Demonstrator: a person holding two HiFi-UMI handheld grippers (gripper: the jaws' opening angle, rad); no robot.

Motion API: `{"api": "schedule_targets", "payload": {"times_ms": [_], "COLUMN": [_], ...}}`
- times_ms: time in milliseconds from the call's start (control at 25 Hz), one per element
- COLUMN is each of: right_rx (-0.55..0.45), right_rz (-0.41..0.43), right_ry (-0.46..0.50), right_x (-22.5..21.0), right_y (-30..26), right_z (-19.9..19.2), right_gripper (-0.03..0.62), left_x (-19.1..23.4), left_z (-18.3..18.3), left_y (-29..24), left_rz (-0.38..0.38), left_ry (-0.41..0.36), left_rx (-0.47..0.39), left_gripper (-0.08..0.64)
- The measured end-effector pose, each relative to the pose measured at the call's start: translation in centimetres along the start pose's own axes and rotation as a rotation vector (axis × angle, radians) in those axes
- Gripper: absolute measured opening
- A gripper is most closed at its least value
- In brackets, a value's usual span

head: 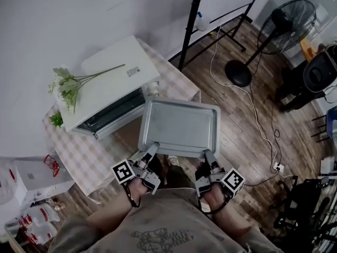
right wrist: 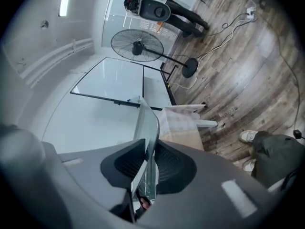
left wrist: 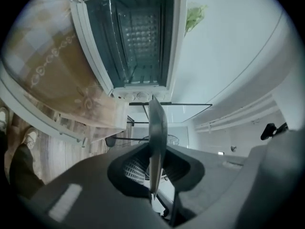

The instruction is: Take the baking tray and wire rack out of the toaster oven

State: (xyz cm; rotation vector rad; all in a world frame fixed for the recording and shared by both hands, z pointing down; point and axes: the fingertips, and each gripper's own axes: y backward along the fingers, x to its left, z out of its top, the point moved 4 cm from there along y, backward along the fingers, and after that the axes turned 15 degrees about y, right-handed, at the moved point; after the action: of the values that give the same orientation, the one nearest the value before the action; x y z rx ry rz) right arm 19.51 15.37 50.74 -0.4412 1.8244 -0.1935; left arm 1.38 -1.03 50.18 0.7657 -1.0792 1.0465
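I hold a silver baking tray (head: 179,126) level in the air, in front of the white toaster oven (head: 113,88). My left gripper (head: 149,151) is shut on the tray's near rim at its left corner, and my right gripper (head: 208,157) is shut on the same rim at the right corner. The tray's edge (left wrist: 156,142) runs between the jaws in the left gripper view, and the tray edge (right wrist: 148,137) does likewise in the right gripper view. The oven's door hangs open, and a wire rack (left wrist: 138,37) shows inside the oven cavity.
The oven stands on a small table with a checked cloth (head: 84,154). White artificial flowers (head: 68,86) lie on the oven's top. A standing fan (head: 274,30), a whiteboard stand (head: 192,25) and a cable (head: 258,115) occupy the wooden floor to the right. Boxes (head: 31,183) sit at left.
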Motion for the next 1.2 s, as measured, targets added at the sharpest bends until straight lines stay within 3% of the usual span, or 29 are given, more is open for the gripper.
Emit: {"api": "schedule_targets", "payload": {"times_ms": [240, 600, 960, 1200], "right_rx": [-0.128, -0.217, -0.242, -0.225], "right_rz": [-0.019, -0.027, -0.026, -0.029], "right_ry": [-0.027, -0.053, -0.043, -0.039], "right_x": [-1.6, -3.0, -4.3, -6.1], "right_y": [1.3, -1.3, -8.0, -12.6], "right_z": [3.6, 7.3, 9.7, 10.7], "right_gripper": [0.089, 0.092, 0.097, 0.095], "left_x": [1.0, 1.7, 3.1, 5.8], "left_z": [-1.8, -0.7, 3.8, 6.8], "left_y": [-5.1, -12.0, -18.2, -20.2], "left_rz": [0.028, 0.063, 0.071, 0.096], "left_ry": [0.017, 0.001, 0.001, 0.033], "left_rx": [0.105, 0.153, 0.123, 0.059], "left_gripper": [0.063, 0.064, 0.069, 0.069]}}
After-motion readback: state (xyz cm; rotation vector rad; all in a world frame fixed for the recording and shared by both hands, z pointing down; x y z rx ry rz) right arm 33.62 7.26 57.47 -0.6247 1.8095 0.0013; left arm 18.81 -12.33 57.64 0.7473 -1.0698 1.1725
